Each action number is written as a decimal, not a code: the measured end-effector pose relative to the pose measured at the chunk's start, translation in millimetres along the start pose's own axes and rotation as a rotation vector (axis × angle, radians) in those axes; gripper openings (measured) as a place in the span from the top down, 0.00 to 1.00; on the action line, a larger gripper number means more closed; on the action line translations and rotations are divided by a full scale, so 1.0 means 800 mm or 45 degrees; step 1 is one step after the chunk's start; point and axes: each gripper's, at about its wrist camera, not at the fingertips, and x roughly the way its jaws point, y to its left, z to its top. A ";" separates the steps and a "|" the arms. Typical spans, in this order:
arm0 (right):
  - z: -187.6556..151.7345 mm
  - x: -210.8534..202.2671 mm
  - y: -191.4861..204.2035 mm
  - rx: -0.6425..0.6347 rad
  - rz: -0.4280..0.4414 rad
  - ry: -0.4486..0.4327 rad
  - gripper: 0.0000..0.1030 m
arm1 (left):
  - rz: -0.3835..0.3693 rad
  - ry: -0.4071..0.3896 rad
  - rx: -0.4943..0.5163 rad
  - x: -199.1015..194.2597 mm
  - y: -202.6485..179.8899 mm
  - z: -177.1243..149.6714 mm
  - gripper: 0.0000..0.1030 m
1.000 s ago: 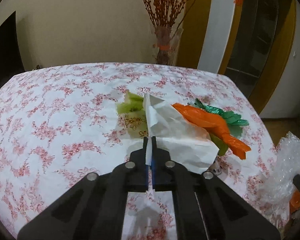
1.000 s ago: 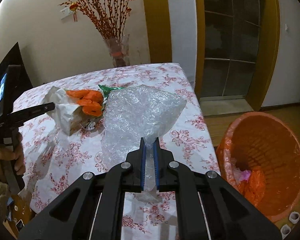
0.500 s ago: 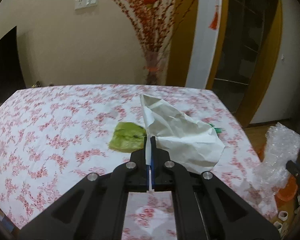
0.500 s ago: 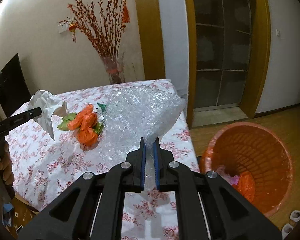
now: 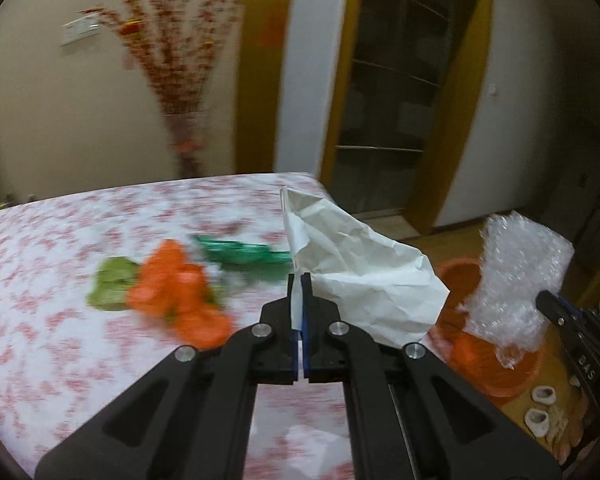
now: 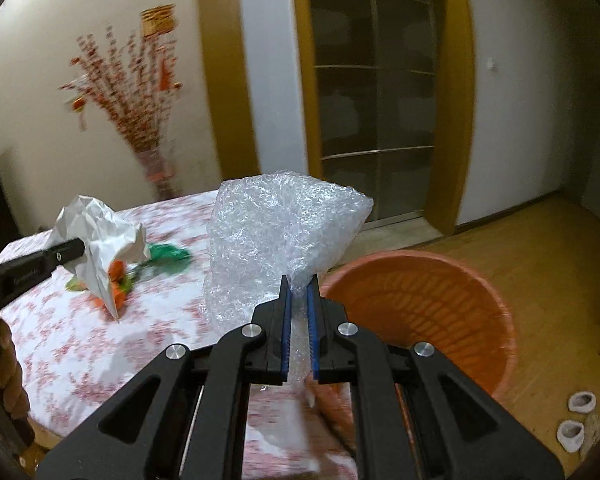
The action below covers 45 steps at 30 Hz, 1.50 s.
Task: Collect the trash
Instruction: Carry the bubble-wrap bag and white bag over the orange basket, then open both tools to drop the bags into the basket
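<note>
White crumpled paper (image 5: 364, 276) hangs from my left gripper (image 5: 299, 280), whose jaws are pressed together on a thin edge of the sheet; the rest of it billows out to the right of the fingertips, lifted clear of the table (image 5: 60, 320). In the right wrist view the same paper (image 6: 100, 240) dangles to a point above the flowered cloth, with the tip of the left gripper (image 6: 66, 250) clamped on its upper part.

My right gripper (image 6: 299, 284) is nearly closed on a bunched wad of clear bubble wrap (image 6: 276, 240). A strip of the plastic runs down between the blue pads, and the bulk of it balloons up and to the left in front of the fingers. From the left wrist view, this bubble wrap (image 5: 516, 280) hangs in the air off the table's right edge, over the orange waste basket (image 5: 496, 368).

That basket (image 6: 420, 304) stands on the wooden floor just beside the table, its mouth wide and facing up, directly beyond and below my right fingers.

Left on the table are blurred bits of trash: an orange plastic piece (image 5: 180, 296), a green foil wrapper (image 5: 244, 258) behind it, and a yellow-green scrap (image 5: 112, 284) on its left. A vase of red branches (image 5: 180, 80) sits at the far edge.
</note>
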 end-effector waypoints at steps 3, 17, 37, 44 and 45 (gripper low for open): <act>0.004 -0.007 -0.027 0.031 -0.060 -0.021 0.92 | -0.076 0.012 0.040 0.011 -0.042 -0.001 0.97; -0.002 -0.002 -0.121 0.198 -0.171 -0.052 0.92 | -0.254 0.088 0.160 0.063 -0.158 -0.010 0.97; -0.020 0.045 -0.180 0.346 -0.172 0.013 0.55 | -0.306 0.223 0.234 0.145 -0.219 -0.033 0.68; -0.028 0.054 -0.179 0.339 -0.186 0.048 0.55 | -0.197 0.213 0.221 0.146 -0.181 -0.037 0.56; -0.029 0.054 -0.178 0.330 -0.187 0.048 0.55 | -0.172 0.204 0.219 0.144 -0.173 -0.037 0.56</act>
